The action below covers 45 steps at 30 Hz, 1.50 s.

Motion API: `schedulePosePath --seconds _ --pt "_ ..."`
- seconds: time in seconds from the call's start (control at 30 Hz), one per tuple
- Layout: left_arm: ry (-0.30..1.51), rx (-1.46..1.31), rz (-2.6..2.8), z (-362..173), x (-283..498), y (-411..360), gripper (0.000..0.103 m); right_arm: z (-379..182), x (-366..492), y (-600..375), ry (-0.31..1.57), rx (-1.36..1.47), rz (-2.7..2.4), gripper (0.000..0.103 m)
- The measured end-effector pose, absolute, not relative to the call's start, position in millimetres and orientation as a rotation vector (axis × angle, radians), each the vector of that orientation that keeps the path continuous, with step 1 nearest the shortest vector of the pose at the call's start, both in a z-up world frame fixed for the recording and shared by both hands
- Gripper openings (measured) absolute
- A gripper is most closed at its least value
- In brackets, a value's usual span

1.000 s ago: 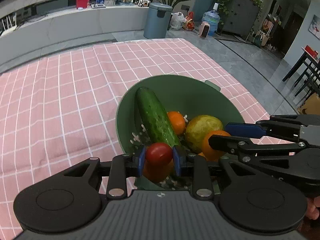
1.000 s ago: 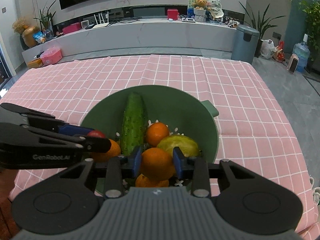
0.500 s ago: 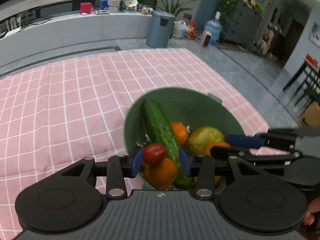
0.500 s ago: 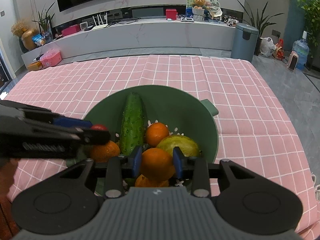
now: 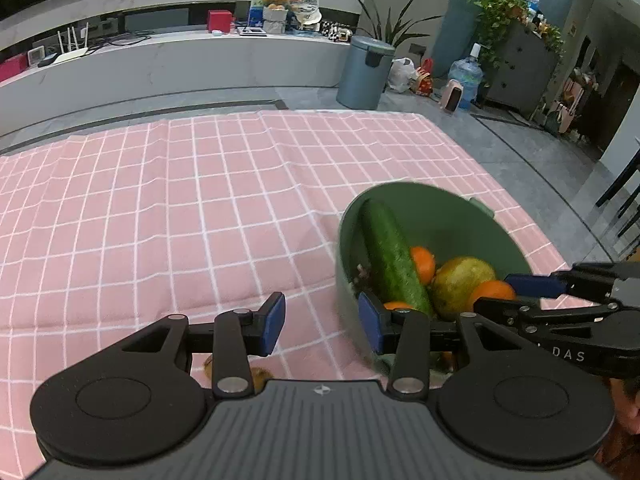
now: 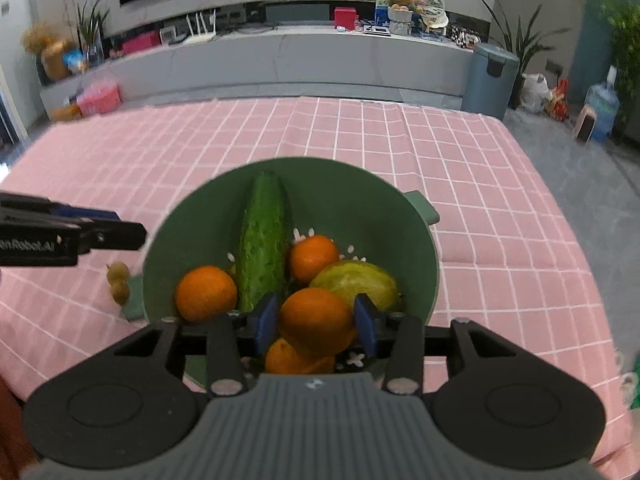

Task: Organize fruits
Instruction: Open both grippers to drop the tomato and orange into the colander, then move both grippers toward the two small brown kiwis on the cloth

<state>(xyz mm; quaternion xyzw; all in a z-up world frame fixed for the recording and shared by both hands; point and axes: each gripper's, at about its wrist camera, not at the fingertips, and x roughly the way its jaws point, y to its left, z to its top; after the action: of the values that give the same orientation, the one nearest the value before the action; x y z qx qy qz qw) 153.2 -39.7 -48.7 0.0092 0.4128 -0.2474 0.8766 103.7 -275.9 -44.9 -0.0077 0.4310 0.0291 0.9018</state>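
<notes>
Left gripper (image 5: pixel 322 328): jaws apart, nothing between the blue pads, only pink cloth showing in the gap. Its right pad sits at the near-left wall of the green colander (image 5: pixel 448 208); left pad is over bare cloth, clear of the bowl. Small brownish fruits (image 5: pixel 256 374) lie on the cloth just below and behind the left pad, partly hidden by the gripper body.

Right gripper (image 6: pixel 316 320): jaws opening, an orange (image 6: pixel 316 320) sits between the pads. A sliver of gap shows on each side, so the pads look off the fruit, released rather than clamped. The orange rests on another orange (image 6: pixel 296 358) directly beneath the jaws, inside the colander (image 6: pixel 360 196).

Ahead of the right jaws: cucumber (image 6: pixel 262 248) lying lengthwise, leaning up the far wall, just left of the left pad's line. Mandarin (image 6: pixel 314 258) straight ahead, beside the cucumber. Yellow-green pear-like fruit (image 6: pixel 356 282) ahead-right, touching the held-position orange. One more orange (image 6: pixel 206 294) to the left of the left pad, against the cucumber. Left gripper's fingers (image 6: pixel 100 232) reach in from the left, outside the rim.

Surface: pink checked tablecloth (image 5: pixel 160 200), some creases. Room beyond: long white low cabinet (image 6: pixel 280 60), grey pedal bin (image 6: pixel 490 80), potted plants, water jug (image 5: pixel 464 78), dark TV on the wall.
</notes>
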Motion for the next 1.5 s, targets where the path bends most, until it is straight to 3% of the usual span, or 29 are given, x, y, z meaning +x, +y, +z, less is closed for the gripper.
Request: schedulePosePath --seconds 0.43,0.97,1.5 --pt "0.868 0.028 -0.495 -58 149 -20 0.051 -34 107 -257 0.841 -0.118 0.101 0.037" --pt "0.858 -0.014 -0.511 -56 145 -1 0.055 -55 127 -248 0.92 -0.105 0.096 0.038" --pt "0.768 0.049 -0.537 -24 132 5 0.058 -8 97 -221 0.711 -0.151 0.156 0.064"
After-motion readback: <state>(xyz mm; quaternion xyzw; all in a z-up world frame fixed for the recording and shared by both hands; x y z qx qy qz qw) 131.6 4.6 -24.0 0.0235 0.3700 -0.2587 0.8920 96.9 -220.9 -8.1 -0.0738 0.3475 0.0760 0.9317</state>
